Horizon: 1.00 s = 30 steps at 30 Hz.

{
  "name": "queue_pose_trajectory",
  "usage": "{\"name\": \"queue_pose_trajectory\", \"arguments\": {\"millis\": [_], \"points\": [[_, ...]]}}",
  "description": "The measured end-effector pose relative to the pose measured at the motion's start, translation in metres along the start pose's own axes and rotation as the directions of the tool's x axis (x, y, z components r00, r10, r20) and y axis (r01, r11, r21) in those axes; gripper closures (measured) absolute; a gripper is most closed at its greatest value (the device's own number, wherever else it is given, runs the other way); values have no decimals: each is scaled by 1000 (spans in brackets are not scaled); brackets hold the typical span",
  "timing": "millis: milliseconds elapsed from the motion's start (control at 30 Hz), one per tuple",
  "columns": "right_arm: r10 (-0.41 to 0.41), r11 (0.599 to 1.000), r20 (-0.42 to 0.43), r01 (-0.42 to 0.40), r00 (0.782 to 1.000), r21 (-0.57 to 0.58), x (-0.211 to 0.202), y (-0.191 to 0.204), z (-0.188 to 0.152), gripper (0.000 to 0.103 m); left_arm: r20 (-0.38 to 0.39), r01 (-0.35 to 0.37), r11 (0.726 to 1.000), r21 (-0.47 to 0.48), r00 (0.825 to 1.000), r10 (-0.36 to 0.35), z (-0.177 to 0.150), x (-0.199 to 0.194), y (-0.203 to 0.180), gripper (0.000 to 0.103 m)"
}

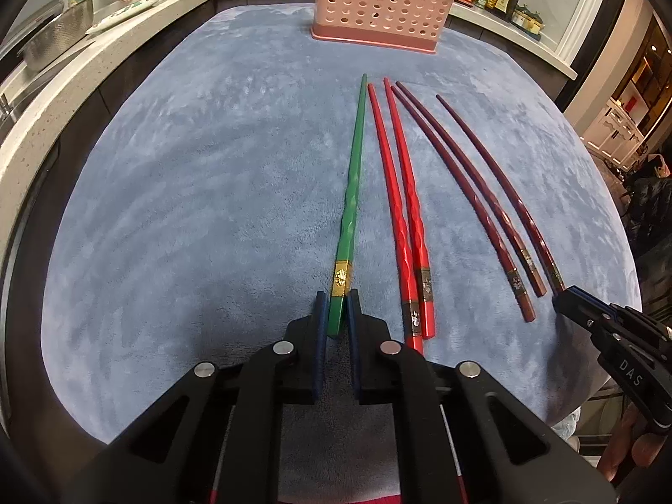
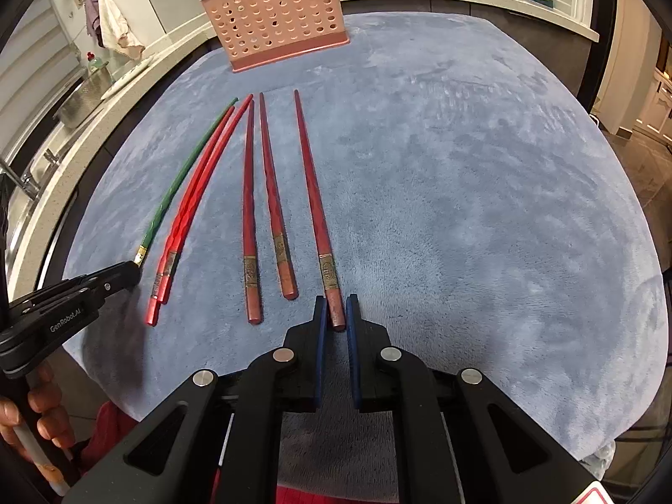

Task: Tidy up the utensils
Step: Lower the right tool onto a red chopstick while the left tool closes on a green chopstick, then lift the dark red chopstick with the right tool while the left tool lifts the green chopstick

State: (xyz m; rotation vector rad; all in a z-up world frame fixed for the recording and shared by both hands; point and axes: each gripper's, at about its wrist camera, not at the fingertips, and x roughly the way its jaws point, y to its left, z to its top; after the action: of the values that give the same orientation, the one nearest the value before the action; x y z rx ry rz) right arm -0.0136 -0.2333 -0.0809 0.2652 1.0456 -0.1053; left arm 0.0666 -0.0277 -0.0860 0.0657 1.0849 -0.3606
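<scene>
left tool (image 1: 336,315) clenched on the green chopstick (image 1: 352,193), right tool (image 2: 336,315) clenched on a dark red chopstick (image 2: 313,197), both lying on the blue surface (image 2: 483,210)

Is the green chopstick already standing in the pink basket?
No, the green chopstick lies flat on the blue cloth, its near end between the left gripper fingers.

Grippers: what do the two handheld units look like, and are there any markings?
Both are matte black linkage frames with silver pivot pins and dark blue ribbed pads. The left gripper reads "GenRobot.AI" on its side; the right gripper shows "DAS".
</scene>
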Motion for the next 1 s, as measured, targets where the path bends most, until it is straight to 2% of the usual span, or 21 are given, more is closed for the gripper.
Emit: {"name": "queue_pose_trajectory", "arguments": {"millis": [400, 733, 1000], "points": [[54, 998, 111, -55, 992, 12, -48, 2, 31, 95, 73, 38, 999, -25, 997, -36, 23, -41, 3, 95], [82, 996, 257, -85, 963, 0, -101, 6, 83, 95, 179, 54, 998, -31, 983, -47, 63, -88, 7, 95], [97, 995, 338, -103, 936, 1, -121, 3, 128, 95, 257, 58, 997, -49, 965, -44, 109, -115, 13, 96]]}}
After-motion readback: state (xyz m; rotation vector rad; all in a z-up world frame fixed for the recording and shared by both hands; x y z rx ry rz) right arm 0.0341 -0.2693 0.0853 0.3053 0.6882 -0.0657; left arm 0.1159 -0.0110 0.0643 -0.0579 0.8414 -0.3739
